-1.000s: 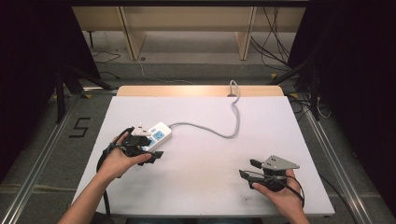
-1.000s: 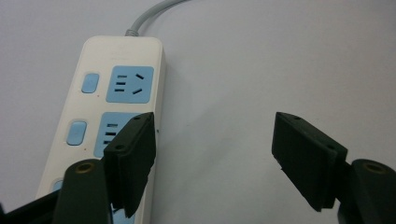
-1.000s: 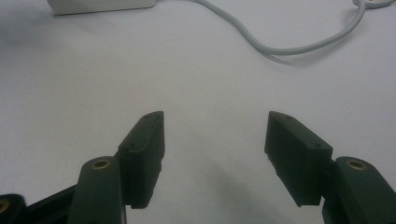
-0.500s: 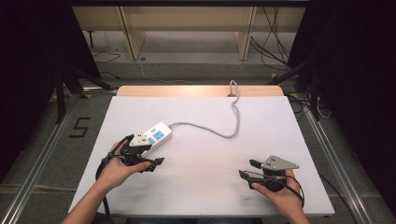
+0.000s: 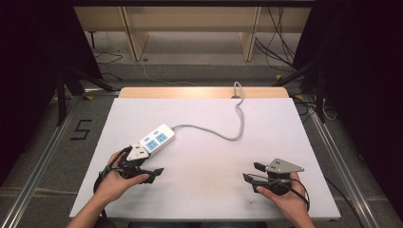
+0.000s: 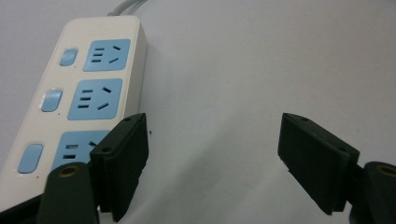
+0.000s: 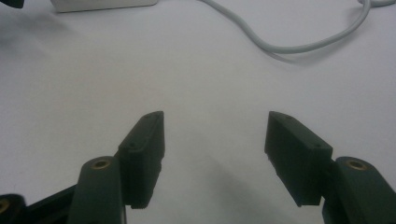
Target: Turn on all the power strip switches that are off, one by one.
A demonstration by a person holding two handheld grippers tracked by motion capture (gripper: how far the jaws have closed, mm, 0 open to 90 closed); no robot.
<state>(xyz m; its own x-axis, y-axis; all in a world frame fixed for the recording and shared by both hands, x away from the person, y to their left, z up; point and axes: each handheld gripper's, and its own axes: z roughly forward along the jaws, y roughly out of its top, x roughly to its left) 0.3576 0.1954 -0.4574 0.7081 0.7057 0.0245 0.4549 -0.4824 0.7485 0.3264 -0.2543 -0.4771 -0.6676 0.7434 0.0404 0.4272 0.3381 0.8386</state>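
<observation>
Since the power strip (image 5: 154, 139) lies flat on the white table (image 5: 209, 199) at ten o'clock from centre, with its grey cord (image 5: 223, 135) running toward twelve, I treat it as a rigid, light plastic body with smooth, slippery sides. The left gripper (image 6: 212, 161) sits just beside its near end at four o'clock; its jaws have just been opening and stand wide with nothing between them. The right gripper (image 7: 215, 156), well apart at five o'clock, is also spread and empty. I judge the best hold is across the narrow width, clear of the sockets.
</observation>
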